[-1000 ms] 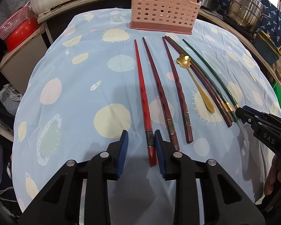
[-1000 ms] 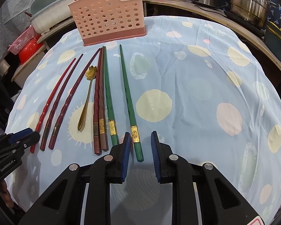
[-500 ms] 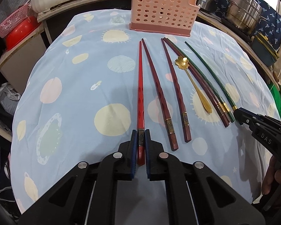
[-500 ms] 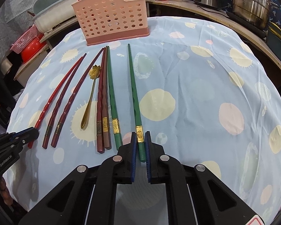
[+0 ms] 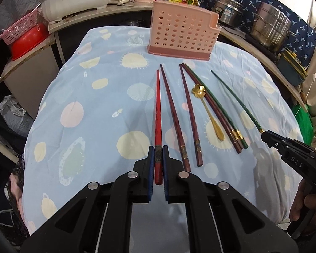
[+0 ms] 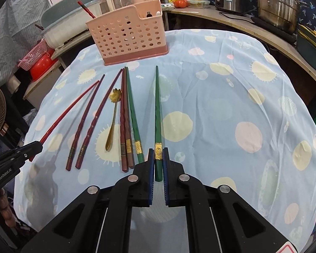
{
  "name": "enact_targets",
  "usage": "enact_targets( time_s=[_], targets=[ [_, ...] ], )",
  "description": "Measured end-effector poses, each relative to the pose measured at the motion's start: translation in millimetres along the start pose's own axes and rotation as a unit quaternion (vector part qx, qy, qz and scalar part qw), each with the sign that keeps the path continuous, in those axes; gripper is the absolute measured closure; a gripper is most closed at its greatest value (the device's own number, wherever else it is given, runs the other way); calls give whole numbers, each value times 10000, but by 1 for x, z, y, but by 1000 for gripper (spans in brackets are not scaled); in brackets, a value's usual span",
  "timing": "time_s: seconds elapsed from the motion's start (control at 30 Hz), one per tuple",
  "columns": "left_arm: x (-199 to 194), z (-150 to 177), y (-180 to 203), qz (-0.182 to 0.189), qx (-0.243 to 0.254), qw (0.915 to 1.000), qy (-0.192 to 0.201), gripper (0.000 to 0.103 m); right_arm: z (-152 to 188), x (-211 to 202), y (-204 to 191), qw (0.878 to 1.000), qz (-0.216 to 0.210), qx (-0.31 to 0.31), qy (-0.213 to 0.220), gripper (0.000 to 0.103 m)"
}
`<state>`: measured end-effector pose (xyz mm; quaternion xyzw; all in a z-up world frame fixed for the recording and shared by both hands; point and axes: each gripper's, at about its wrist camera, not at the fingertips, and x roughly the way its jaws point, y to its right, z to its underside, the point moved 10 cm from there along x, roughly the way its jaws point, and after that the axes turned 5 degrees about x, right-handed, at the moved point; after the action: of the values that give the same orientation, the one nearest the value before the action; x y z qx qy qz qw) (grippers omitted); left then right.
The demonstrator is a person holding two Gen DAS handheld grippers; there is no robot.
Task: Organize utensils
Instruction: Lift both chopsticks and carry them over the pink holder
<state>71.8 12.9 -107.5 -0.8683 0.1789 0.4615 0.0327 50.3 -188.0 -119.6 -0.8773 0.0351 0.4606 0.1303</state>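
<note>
Left gripper [image 5: 157,158] was clamped on the thick end of the bright red chopstick [image 5: 158,113], blue pads pressing it from both sides; the stick ran straight ahead toward the pink perforated utensil holder [image 5: 182,31]. Right gripper [image 6: 157,158] was likewise closed tight on the gold-banded end of a green chopstick [image 6: 157,109], its tip aimed at the table's far side, right of the holder.

Both held sticks appeared raised at the gripped end; whether the tips touched the blue spotted tablecloth [image 6: 221,109] could not be told.

Lying on the cloth between the two held sticks, seen from the right wrist view: two dark red chopsticks [image 6: 88,122] side by side, then a gold spoon with a flower-shaped end [image 6: 112,122], then two brown-red chopsticks [image 6: 124,122] touching each other, with the second green chopstick [image 6: 133,118] just beside them. All pointed roughly toward the holder, which stood upright at the far edge of the cloth, well apart from the stick tips.

A hand [image 5: 305,206] gripped the right tool's handle at the left view's edge.
</note>
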Motion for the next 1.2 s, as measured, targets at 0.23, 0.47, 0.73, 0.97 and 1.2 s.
enact_targets(
  time_s=[0.23,0.47,0.73,0.97,1.2],
  targets=[
    [-27,-20,3,75,-55,9995,302,96,-14,-26,-8,9996,-141,23,237,96],
    [-56,-48,5,155,-82,9976,667,96,-40,-55,-20,9978,-298,-24,597,96],
    [-77,-82,2,123,-56,9953,958,96,-74,-79,-26,9952,-405,-21,892,96],
    [-87,-124,1,20,110,9923,1236,96,-106,-91,-35,9924,-556,-52,1099,96],
    [-99,-172,1,-23,262,9870,1587,96,-151,-103,-40,9879,-638,-97,1409,96]
  ],
)
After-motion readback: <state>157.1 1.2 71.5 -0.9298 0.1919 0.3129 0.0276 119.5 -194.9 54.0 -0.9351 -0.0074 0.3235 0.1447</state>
